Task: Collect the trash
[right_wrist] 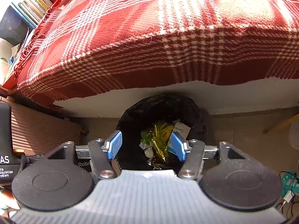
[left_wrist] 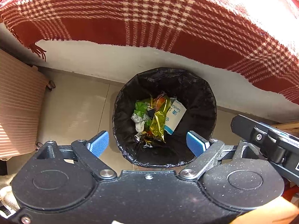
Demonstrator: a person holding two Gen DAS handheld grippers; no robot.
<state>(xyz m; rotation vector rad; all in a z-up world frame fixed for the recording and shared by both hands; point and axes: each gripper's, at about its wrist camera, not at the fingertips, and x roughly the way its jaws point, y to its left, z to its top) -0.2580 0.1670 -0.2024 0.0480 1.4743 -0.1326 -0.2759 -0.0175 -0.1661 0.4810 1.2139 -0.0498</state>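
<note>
Directly below left claw (left_wrist: 147, 141): black-lined bin (left_wrist: 198, 93) holding the trash: gold foil wrapper (left_wrist: 158, 121), green wrapper (left_wrist: 141, 107), white box (left_wrist: 175, 116). Both claws spread, nothing pinched; right claw (right_wrist: 146, 145) angled at same bin from just beside. Foil and wrappers likely light, crinkly, slippery; best pinched at a crumpled fold. Box stiffer, take by an edge. Readable on box: "Sanita…", rest cut off.
</note>
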